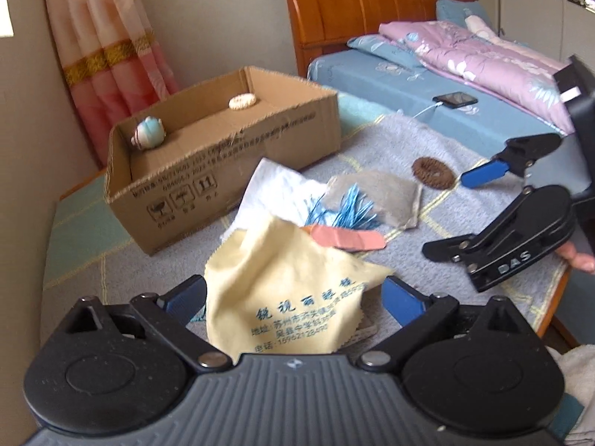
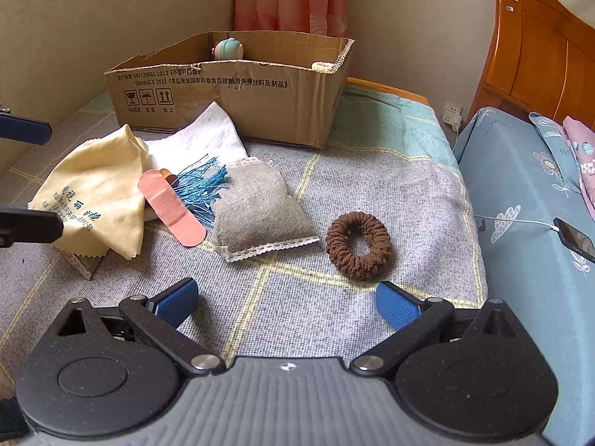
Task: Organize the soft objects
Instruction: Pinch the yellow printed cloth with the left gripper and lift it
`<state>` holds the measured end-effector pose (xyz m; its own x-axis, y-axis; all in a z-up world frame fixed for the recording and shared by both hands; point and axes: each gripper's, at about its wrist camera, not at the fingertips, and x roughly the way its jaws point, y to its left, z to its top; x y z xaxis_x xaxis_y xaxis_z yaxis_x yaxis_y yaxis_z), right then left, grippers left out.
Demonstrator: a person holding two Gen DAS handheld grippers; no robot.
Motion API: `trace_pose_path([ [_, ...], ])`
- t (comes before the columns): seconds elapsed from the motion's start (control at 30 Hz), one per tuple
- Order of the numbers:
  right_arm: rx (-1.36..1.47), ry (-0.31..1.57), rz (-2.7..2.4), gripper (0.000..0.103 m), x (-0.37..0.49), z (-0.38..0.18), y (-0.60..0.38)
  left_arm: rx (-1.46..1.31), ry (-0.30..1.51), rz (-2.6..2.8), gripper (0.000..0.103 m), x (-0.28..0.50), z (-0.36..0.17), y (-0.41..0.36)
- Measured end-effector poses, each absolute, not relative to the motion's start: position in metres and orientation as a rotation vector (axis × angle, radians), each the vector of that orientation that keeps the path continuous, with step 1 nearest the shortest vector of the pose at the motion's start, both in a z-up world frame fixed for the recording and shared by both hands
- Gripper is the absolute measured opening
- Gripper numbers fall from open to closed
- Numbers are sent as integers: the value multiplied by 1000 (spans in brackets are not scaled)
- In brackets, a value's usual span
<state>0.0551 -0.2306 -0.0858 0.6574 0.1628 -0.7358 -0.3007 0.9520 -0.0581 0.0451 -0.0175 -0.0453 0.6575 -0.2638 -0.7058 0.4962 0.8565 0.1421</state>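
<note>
Scrunchie [image 2: 359,246] hole: right view only

Soft daylight, faint shadows (fisheye-bent edges), left view slightly blurred.

The box [image 2: 238,93] stands behind the cloths [image 2: 100,193], plaster [image 2: 171,208], sachet [image 2: 260,212] and, rightmost, hair tie [image 2: 359,245]; inside, seemingly, a toy [image 2: 229,49].

- Cardboard box [image 2: 238,89]: open-topped, walls blocked level entry; reachable from above.
- Soft pile, yellow cloth [image 2: 100,193] to grey sachet [image 2: 260,212]: crowded ground before box.
- Blanket [image 2: 390,186] right of brown scrunchie [image 2: 359,245]: clear passage boxward.
</note>
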Motion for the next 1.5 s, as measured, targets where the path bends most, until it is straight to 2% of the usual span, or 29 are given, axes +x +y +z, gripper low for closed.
trace_pose_path([
  [0.3,-180,812,264,103,56,-86,-231,360,762,-454,100,57,-58,-22],
  [0.4,-179,810,263,103,57,-87,-231,350,751,-462,96,58,-56,-24],
  [0.43,-178,809,263,103,57,-87,-231,352,750,-462,94,58,-56,-25],
  [0.57,-179,810,263,103,56,-87,-231,359,756,-439,67,60,-58,-28],
  [0.63,-178,809,263,103,57,-87,-231,347,757,-437,63,61,-58,-27],
  [0.7,-178,807,263,103,57,-87,-231,343,751,-424,62,60,-55,-26],
  [0.77,-178,807,264,103,57,-87,-231,342,739,-426,52,59,-52,-25],
  [0.83,-178,807,264,103,57,-87,-231,337,741,-422,50,60,-50,-24],
  [0.9,-177,807,263,103,57,-88,-231,338,732,-429,43,60,-48,-23],
  [0.97,-177,807,265,103,56,-88,-232,325,740,-433,30,62,-47,-21],
  [1.13,-177,804,264,103,57,-88,-232,289,753,-443,8,66,-47,-18],
  [1.5,-177,803,265,103,55,-88,-232,221,726,-300,6,77,-28,24],
])
